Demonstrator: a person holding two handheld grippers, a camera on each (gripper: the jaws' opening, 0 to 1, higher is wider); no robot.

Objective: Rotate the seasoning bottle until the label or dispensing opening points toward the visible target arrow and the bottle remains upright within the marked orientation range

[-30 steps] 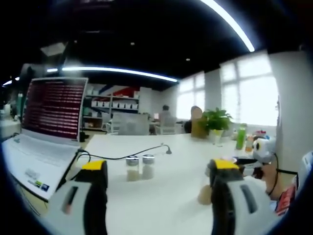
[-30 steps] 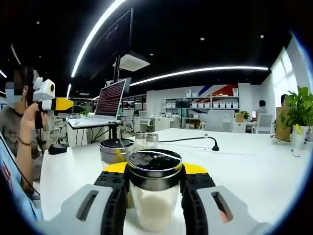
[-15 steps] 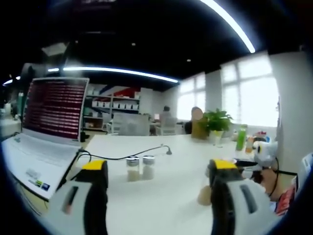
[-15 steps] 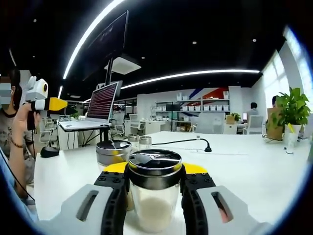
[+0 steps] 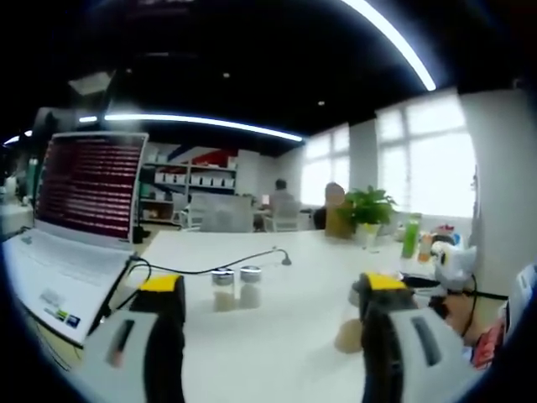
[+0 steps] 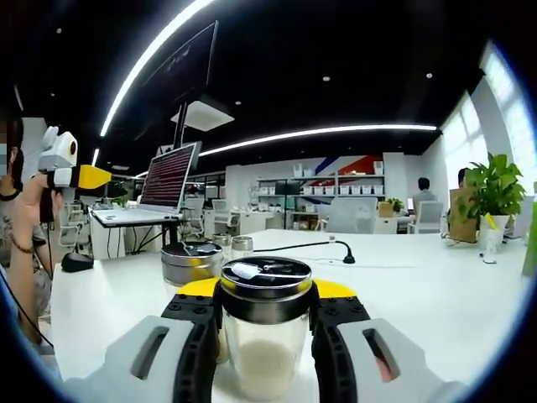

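Right view swung right, seasoning bottle [image 6: 264, 323] of white powder between fingers [image 6: 195, 353]

Right gripper [image 6: 267, 336]: grey bodies, black inner faces, yellow tips. Seasoning bottle [image 6: 265, 332]: clear glass, white contents, shiny dark metal lid. Round tin [image 6: 191, 262]: silver, dark lid. Table [image 6: 436, 285]: white. Laptop [image 5: 80, 210]: white body, screen with red text lines. Left gripper [image 5: 267, 336]: grey, yellow-tipped. Plant [image 5: 367, 206]: green. Bottle [image 5: 409, 237] near table's far edge: green.
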